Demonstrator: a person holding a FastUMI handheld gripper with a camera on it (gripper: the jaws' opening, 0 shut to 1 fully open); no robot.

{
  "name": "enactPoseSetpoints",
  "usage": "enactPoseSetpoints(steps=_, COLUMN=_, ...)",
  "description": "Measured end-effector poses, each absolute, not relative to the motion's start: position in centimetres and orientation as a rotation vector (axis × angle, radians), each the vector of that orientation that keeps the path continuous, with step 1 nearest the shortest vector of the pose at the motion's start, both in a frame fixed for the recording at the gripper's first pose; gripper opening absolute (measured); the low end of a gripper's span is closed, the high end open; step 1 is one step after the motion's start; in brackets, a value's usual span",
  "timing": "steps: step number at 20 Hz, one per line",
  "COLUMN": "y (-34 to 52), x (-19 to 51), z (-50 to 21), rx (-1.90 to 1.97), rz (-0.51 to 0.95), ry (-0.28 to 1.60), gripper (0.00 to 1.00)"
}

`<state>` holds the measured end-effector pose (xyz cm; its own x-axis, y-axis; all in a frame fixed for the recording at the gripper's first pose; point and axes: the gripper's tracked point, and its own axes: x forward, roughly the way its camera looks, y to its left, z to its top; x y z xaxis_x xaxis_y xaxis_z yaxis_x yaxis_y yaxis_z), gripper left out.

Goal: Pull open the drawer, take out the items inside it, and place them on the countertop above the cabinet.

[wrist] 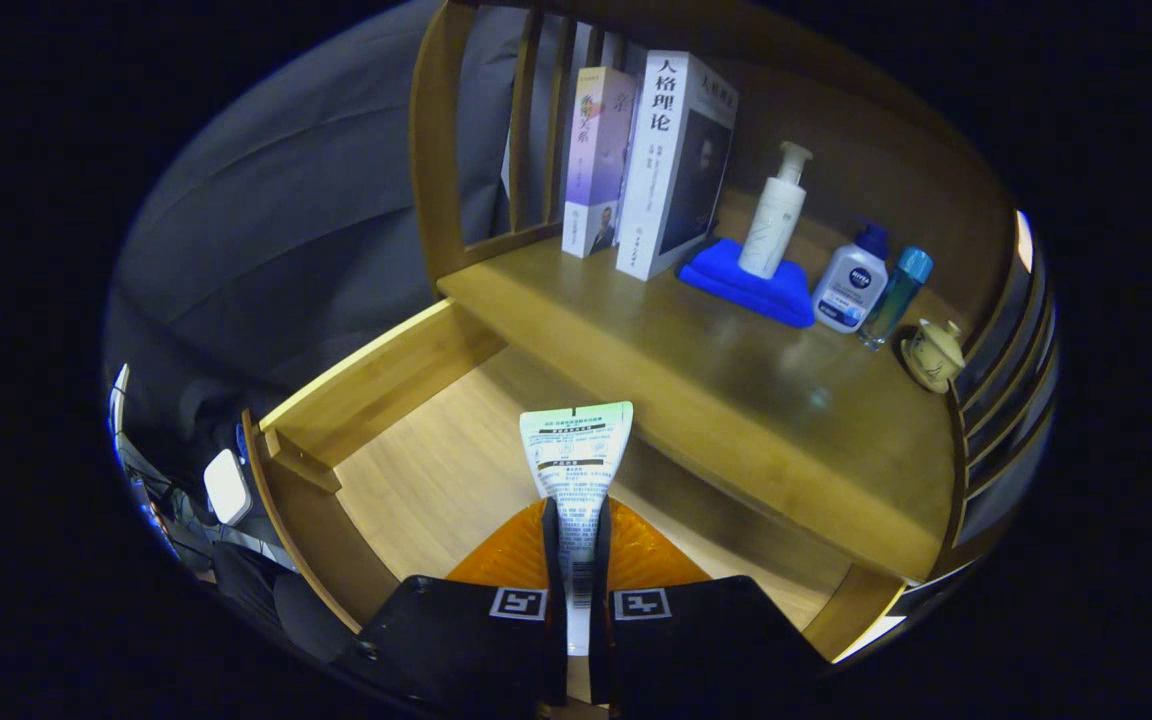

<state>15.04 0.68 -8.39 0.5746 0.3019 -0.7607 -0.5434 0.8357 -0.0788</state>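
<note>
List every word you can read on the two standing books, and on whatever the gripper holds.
"人格理论": large title on the front of the white book.
Purple book: the title is blurred and cannot be read.
Small print low on both covers: too small to read.
Tube, with both fingers of the gripper pressed on it: the print is too small to read.

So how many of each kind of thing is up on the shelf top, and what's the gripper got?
Books: 2
Bottles: 3
Blue cloth: 1
Small lidded pot: 1
Tube held by the gripper above the open drawer: 1
Total: 8
</note>
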Motion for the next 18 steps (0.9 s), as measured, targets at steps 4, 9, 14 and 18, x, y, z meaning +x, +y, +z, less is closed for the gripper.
enactPoseSetpoints(steps=4, y=0.2, x=17.4, z=-7.0, rx=-0.327, rz=0.458, ry=0.791, gripper=0.11)
enactPoseSetpoints(steps=9, y=0.5, x=20.8, z=-5.9, rx=-0.239, rz=0.392, ry=0.803, gripper=0.11)
enactPoseSetpoints(steps=14, y=-1.0, x=25.6, z=-5.7, rx=-0.279, rz=0.283, ry=0.814, gripper=0.15)
enactPoseSetpoints(steps=18, y=-1.2, x=28.3, z=-6.3, rx=-0.292, rz=0.255, ry=0.817, gripper=0.17)
